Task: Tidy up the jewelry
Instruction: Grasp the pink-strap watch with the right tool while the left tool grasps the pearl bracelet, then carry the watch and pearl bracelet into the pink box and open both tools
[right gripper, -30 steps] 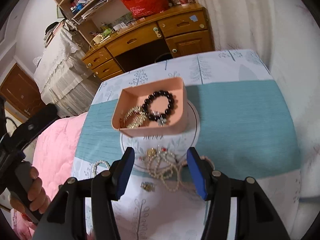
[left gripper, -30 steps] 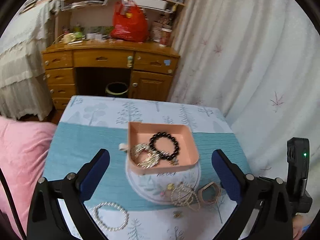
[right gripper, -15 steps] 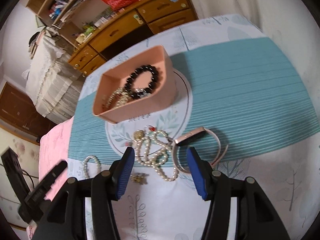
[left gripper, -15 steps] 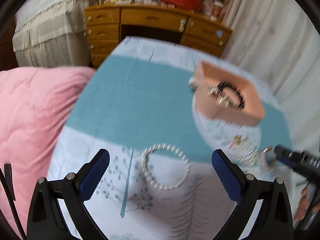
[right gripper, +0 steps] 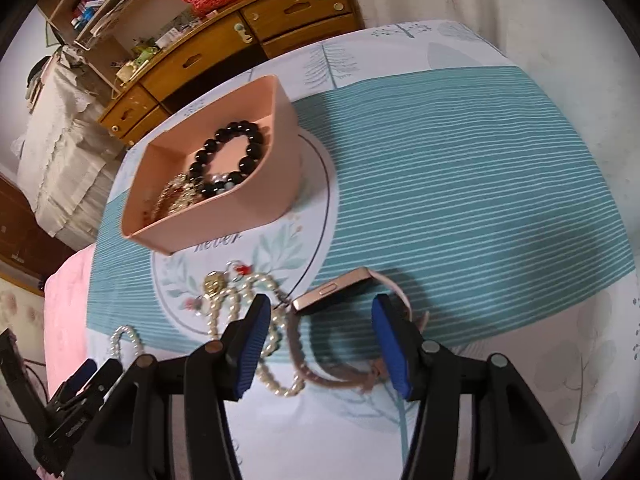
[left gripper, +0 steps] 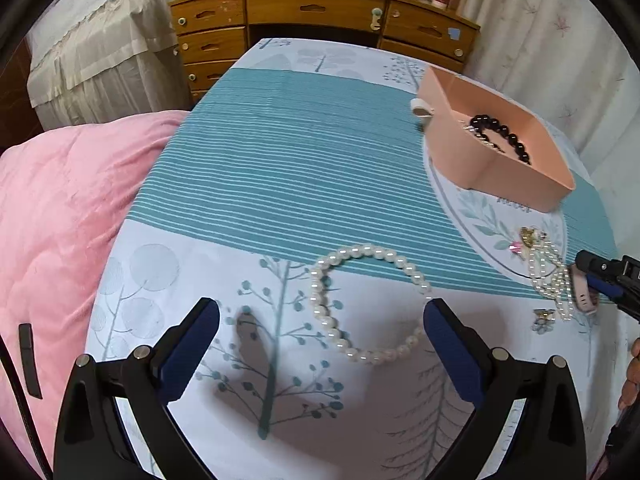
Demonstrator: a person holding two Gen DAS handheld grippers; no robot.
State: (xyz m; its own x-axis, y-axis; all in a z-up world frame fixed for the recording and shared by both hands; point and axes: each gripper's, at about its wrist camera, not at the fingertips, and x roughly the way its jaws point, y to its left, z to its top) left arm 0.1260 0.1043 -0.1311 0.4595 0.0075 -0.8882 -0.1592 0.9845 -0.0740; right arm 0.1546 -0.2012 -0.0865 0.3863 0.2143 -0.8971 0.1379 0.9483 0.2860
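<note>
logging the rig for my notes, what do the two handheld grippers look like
Both match: the left gripper and right gripper each have two black angular plastic arms with silver round pivot bolts, ending in fingers faced with ribbed dark blue pads. No sleeve or markings are visible.

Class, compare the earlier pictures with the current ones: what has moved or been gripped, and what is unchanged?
Both grippers have come down toward the table. The left gripper now straddles the pearl bracelet, jaws wide, not touching it. The right gripper has sunk over the pink watch and its jaws have just been closing slightly, not yet pressing it. Nothing is gripped. The pink tray and the loose jewelry stayed put.
</note>
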